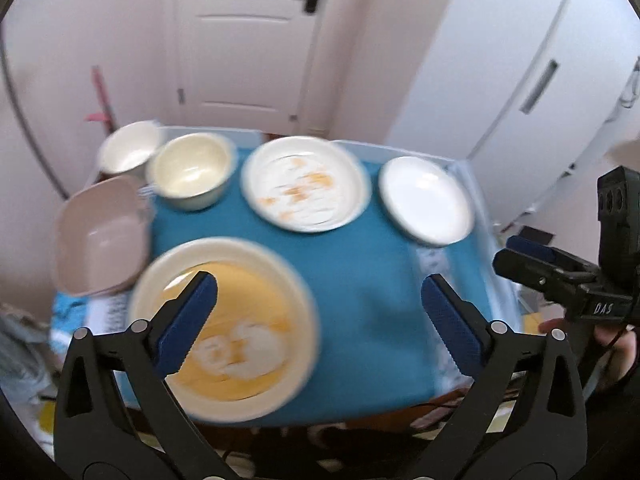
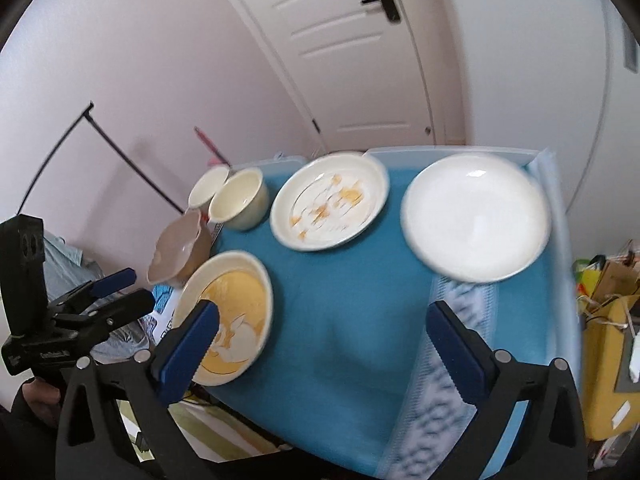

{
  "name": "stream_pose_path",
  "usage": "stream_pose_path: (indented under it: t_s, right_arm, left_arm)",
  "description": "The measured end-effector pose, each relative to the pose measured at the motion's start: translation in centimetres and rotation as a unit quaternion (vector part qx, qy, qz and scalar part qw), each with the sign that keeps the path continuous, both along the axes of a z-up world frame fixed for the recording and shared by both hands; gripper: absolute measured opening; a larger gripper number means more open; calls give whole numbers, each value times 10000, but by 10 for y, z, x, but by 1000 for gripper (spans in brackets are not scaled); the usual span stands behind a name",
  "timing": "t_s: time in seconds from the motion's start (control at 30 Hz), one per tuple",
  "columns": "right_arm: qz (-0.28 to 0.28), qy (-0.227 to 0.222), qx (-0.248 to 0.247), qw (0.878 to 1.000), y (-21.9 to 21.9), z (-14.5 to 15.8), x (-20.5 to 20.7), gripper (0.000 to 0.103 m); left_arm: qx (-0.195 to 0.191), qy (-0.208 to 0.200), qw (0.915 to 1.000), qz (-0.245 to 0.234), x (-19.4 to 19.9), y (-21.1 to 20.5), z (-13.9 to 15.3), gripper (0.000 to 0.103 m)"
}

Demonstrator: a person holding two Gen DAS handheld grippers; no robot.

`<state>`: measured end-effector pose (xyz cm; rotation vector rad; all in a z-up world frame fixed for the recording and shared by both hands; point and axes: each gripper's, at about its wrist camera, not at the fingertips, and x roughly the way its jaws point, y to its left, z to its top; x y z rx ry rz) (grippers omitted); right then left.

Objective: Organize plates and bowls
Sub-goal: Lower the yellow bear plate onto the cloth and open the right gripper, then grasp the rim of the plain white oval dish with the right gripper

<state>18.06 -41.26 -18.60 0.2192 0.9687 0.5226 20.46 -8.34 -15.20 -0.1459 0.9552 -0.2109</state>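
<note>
Here both the left gripper (image 1: 318, 308) and right gripper (image 2: 322, 338) hang spread and empty; the white plate (image 2: 476, 216) overhangs the table (image 2: 340, 300) edge and could get knocked off.

A home room: panelled door (image 1: 244, 36), white wardrobe (image 1: 520, 60), cloth-covered table (image 1: 360, 280)

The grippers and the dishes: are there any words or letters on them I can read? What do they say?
"DAS": white letters on the black body of the right gripper, seen from the left wrist camera.
White print on the left gripper: too blurred to read.
Plates, bowls and blue cloth: no words, only pictures and patterns.
</note>
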Motion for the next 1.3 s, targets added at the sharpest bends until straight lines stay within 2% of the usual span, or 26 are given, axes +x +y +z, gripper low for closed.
stream_pose_path:
  t_s: [0.2,0.33,0.4,0.57,0.73,0.83,0.9,1.0,1.1,1.23,1.3]
  right_arm:
    - [-353,-126,-246,9990,-43,13,7,103]
    - [-1002,-1,-314,9945,-61,11,16,103]
    - [-1190,105,-199,9926,-73,5,25,103]
    - [-1832,642,232,9807,-96,-24,49,103]
    - [-2448,1095,561,9617,-101,-61,72,100]
    - [-2661,1287,816,9518,-102,-81,81,87]
    - [-2807,1390,881,9456,-99,-95,87,79]
    - [-2990,1514,902,9379,-100,-114,94,63]
    - [-3196,1559,878,9305,-104,-127,99,56]
    - [-3327,1562,827,9263,-108,-133,102,49]
    - [-3375,1569,793,9248,-109,-136,104,43]
  left_arm:
    - [-114,-159,9988,-449,47,-58,17,102]
    - [-56,-154,9957,-913,90,-89,24,102]
    - [62,-182,9924,-1216,113,-104,23,102]
    - [287,56,9779,-2070,173,-138,-3,102]
    - [324,473,9643,-2585,222,-152,-47,100]
    - [336,695,9574,-2782,244,-156,-74,90]
    - [351,859,9522,-2910,253,-160,-91,79]
    - [410,1052,9447,-3080,265,-165,-115,71]
    - [417,1221,9387,-3196,275,-169,-131,59]
    - [368,1328,9351,-3265,281,-167,-142,53]
    - [333,1418,9335,-3278,284,-167,-148,42]
